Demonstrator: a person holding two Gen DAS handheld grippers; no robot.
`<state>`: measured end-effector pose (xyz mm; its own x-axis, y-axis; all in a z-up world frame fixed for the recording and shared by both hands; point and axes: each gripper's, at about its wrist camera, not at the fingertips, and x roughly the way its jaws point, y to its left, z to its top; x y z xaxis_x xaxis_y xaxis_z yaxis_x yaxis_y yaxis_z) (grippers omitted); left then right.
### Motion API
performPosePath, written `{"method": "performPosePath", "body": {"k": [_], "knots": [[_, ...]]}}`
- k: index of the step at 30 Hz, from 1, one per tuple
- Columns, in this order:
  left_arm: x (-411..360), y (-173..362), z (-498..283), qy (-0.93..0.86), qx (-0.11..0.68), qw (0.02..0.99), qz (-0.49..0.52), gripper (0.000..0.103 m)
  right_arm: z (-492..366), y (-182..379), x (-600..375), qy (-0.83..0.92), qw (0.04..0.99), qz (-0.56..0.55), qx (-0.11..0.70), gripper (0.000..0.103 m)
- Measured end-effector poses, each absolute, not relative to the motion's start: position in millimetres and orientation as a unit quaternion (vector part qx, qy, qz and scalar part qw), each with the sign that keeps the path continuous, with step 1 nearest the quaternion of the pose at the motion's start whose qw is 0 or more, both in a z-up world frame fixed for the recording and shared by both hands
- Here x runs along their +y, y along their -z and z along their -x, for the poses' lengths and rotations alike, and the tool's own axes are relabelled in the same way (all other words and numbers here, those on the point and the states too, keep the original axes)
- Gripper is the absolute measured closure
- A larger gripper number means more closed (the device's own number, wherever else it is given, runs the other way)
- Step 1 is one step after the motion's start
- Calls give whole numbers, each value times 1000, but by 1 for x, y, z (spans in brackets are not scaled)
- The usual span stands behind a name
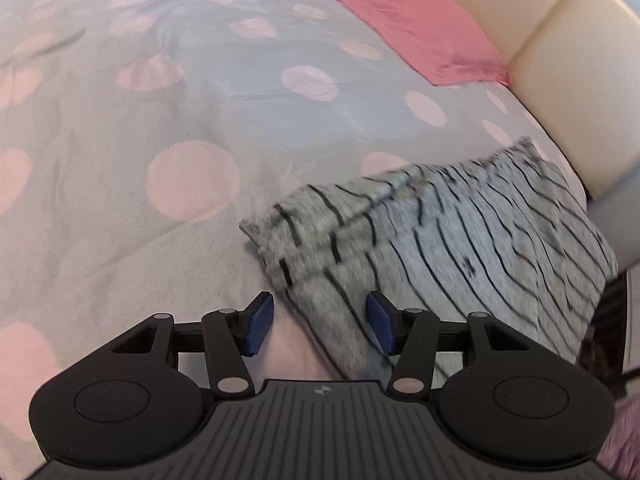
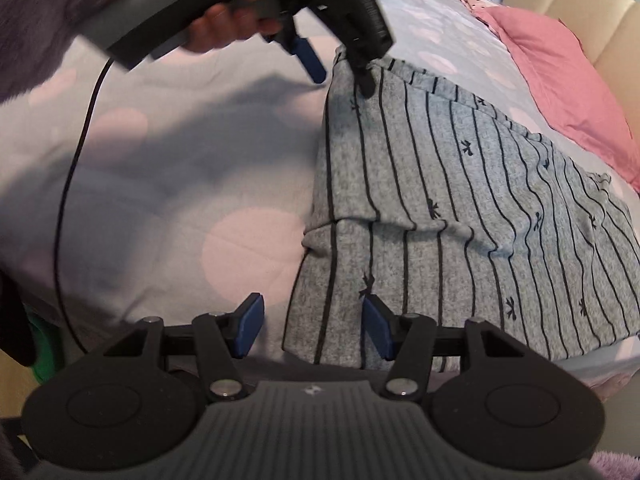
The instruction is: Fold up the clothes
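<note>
The folded knit garment (image 2: 460, 200) was heather grey with thin black stripes and small black bow motifs. The soft bed cover (image 1: 160, 120) beneath it was pale grey-lilac, patterned with large pale pink dots. The pillow (image 1: 408, 20) was plain rose pink; the padded headboard (image 1: 560, 32) was cream. Both grippers, the left gripper (image 1: 318, 322) and the right gripper (image 2: 312, 326), were black with blue ribbed pads (image 2: 250, 326). The fuzzy sleeve (image 2: 36, 12) was purple.

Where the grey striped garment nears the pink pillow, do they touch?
Apart. The left wrist view shows a strip of spotted duvet between grey striped garment and pink pillow.
</note>
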<state>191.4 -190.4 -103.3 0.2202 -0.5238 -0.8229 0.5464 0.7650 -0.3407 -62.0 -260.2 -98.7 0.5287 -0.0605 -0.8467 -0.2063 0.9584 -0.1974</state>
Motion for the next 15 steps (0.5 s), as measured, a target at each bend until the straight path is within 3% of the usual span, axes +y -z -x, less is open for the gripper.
{"method": "performPosePath", "body": {"k": [4, 5, 6, 7, 9, 15], "knots": [[-197, 105, -200, 345, 520, 782, -9, 78, 55, 109, -260, -34, 858, 164, 486, 49], [-198, 104, -202, 346, 520, 781, -6, 85, 54, 110, -261, -33, 857, 168, 487, 60], [-197, 101, -204, 346, 519, 781, -1, 86, 54, 109, -262, -32, 856, 174, 486, 79], [-195, 97, -207, 345, 518, 782, 9, 88, 55, 107, -265, -27, 855, 178, 486, 85], [-191, 88, -210, 344, 515, 785, 30, 88, 57, 97, -276, -22, 863, 150, 483, 89], [-179, 59, -206, 350, 493, 795, 46, 90, 73, 48, -286, -36, 883, 129, 450, 90]]}}
